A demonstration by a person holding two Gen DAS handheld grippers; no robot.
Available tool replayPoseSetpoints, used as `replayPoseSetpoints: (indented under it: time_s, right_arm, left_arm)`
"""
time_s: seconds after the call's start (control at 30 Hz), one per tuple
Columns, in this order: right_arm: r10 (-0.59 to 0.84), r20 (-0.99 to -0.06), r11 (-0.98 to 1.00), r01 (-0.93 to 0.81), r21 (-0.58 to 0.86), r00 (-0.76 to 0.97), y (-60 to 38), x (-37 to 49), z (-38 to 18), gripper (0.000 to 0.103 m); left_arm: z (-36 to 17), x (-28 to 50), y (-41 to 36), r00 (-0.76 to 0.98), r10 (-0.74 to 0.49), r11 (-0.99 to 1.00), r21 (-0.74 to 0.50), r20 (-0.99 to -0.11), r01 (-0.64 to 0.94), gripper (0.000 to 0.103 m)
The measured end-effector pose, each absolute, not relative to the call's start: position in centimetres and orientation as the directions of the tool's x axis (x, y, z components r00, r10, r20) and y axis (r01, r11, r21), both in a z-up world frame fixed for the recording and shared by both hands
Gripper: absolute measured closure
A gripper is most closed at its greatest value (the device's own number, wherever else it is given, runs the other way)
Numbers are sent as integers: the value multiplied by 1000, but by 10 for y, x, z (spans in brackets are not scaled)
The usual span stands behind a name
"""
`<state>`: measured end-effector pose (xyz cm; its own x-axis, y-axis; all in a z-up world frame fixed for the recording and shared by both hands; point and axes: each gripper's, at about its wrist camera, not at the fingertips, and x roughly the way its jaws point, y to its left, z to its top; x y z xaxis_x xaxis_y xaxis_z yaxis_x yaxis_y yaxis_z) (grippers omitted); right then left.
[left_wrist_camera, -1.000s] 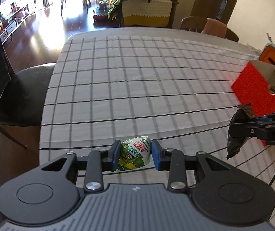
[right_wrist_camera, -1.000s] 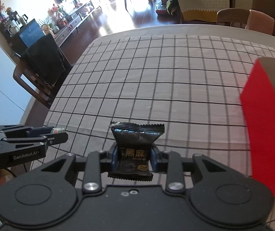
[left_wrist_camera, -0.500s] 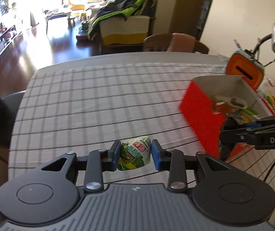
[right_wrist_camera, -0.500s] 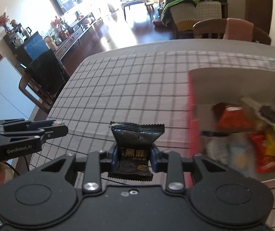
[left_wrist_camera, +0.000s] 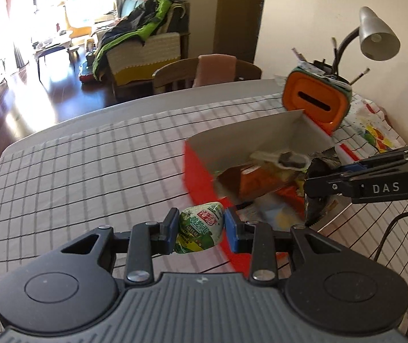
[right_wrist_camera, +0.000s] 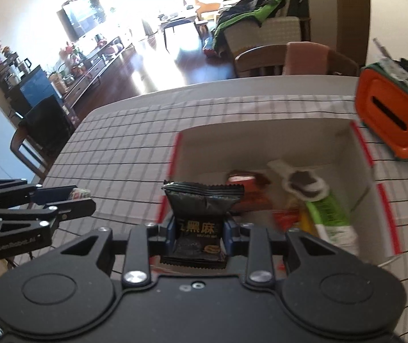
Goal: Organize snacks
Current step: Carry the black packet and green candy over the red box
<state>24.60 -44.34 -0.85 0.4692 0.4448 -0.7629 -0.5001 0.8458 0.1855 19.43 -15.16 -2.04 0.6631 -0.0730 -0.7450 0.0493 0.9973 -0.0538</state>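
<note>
1. Left wrist view: looks steeply down along its fingers, close above the checked tablecloth [left_wrist_camera: 89, 171].
2. Right wrist view: same downward tilt, nearer the red box [right_wrist_camera: 361, 154].
3. Shared: red box, orange container [right_wrist_camera: 392, 120], each other's gripper.

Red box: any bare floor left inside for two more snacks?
Red box: bare white floor along the far wall and far-left corner. Packets crowd the near and right side. The checked tablecloth left of the box is bare.
</note>
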Motion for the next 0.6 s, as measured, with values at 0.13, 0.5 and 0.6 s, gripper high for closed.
replayPoseSetpoints:
  time_s: [0.13,0.5,0.6]
  right_arm:
    - [428,-767,854,-490,171,478,-459,253,-14,72]
    - [354,-807,880,-460,117,472,-414,283,-35,72]
    - [353,-826,878,-460,131,439,-412,295,-44,72]
  left_arm:
    - [-21,210,-176,656,-75,997,-46,-751,61,70]
    - [-45,253,-229,593,-119,992,-73,-796,101,70]
    - [-55,265,-241,568,-118,992,-68,-814,108,70]
